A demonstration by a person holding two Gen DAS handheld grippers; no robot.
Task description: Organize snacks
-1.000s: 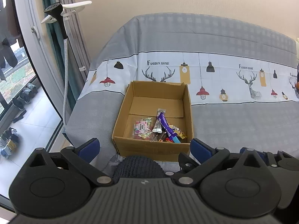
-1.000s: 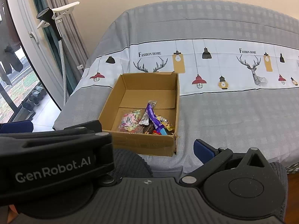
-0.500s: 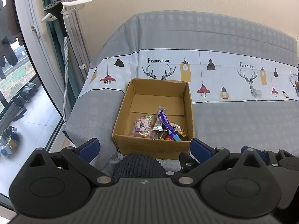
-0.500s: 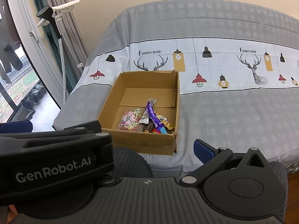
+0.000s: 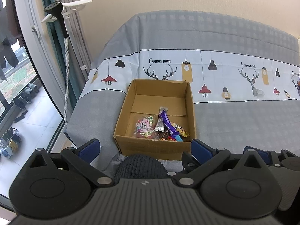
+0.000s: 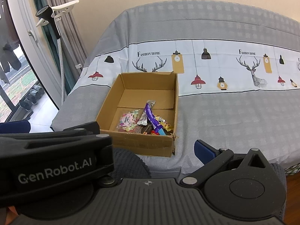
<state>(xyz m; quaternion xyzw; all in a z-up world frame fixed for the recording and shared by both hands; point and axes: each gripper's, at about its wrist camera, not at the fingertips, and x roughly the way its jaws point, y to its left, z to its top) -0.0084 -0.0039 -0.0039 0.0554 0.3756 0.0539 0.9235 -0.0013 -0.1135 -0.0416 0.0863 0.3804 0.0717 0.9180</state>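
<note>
Hovering short of the table, both grippers sit low at six o'clock of the cardboard box (image 5: 184, 101); the left gripper (image 5: 145, 147) is spread wide and empty; the right gripper (image 6: 203, 150) shows only one blue finger, so I cannot tell its spread, and nothing appears in it. The snacks (image 5: 162, 126) lie heaped in the box's near half, a purple bar (image 5: 167, 123) on top. Judging by this, little is left; any tidying wants a straight descent, clear of the near wall.
</note>
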